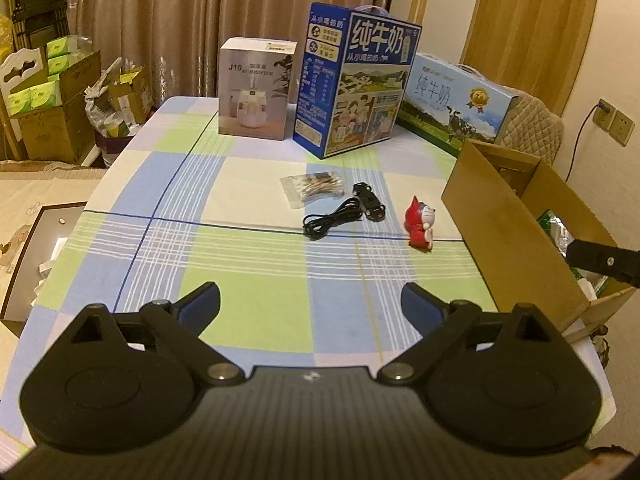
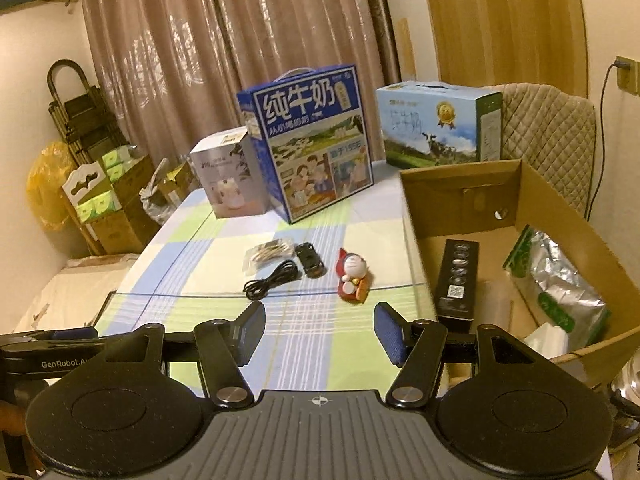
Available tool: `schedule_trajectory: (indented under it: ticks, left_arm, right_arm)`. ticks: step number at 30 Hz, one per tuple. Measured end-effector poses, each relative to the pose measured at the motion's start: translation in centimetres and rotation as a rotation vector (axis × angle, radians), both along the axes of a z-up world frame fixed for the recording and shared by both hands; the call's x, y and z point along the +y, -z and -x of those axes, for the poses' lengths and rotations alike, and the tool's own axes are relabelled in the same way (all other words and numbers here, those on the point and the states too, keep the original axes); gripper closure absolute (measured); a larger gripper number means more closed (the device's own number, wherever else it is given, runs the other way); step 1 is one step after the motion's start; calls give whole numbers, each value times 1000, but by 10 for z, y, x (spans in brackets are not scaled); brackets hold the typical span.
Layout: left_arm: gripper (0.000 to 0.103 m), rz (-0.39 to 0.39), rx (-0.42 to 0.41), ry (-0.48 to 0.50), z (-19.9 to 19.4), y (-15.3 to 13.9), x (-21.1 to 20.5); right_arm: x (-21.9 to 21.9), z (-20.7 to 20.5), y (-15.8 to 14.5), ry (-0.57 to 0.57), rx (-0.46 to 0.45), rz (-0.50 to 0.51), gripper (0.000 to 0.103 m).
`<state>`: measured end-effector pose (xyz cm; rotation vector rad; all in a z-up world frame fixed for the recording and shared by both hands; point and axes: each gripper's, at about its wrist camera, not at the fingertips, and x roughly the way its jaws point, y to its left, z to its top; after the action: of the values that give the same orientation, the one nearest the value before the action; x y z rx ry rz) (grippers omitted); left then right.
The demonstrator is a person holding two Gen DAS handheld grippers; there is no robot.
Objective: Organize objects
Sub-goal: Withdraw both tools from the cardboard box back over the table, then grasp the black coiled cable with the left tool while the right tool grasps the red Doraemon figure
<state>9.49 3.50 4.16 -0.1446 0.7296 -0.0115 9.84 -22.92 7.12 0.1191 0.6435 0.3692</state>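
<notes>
Both grippers — left gripper (image 1: 310, 300), right gripper (image 2: 319, 334) — are black with blue pads and silver screws.

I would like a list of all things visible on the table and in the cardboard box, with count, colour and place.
humidifier box: 1, white-grey, far table edge
milk cartons: 2, dark blue and light blue, far edge
cotton swab bag: 1, clear, table centre
toy car: 1, black, beside the swabs
cable: 1, black, coiled by the car
cat figure: 1, red, near the box
cardboard box: 1, brown, table's right
black carton: 1, inside box
foil bag: 1, silver-green, inside box
left gripper: open, empty
right gripper: open, empty
</notes>
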Motion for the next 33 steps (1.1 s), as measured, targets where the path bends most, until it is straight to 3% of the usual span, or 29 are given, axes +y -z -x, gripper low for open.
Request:
schedule_trajectory:
  ticks: [14, 25, 33]
  left_arm:
    - [2, 4, 2, -35, -27, 19, 25]
    - [1, -5, 13, -72, -76, 53, 33]
    - [1, -55, -8, -50, -105, 72, 28]
  right_arm:
    - [35, -21, 24, 5, -21, 50, 45]
    - [61, -74, 69, 14, 16, 90, 45]
    - [71, -112, 100, 26, 46, 110, 45]
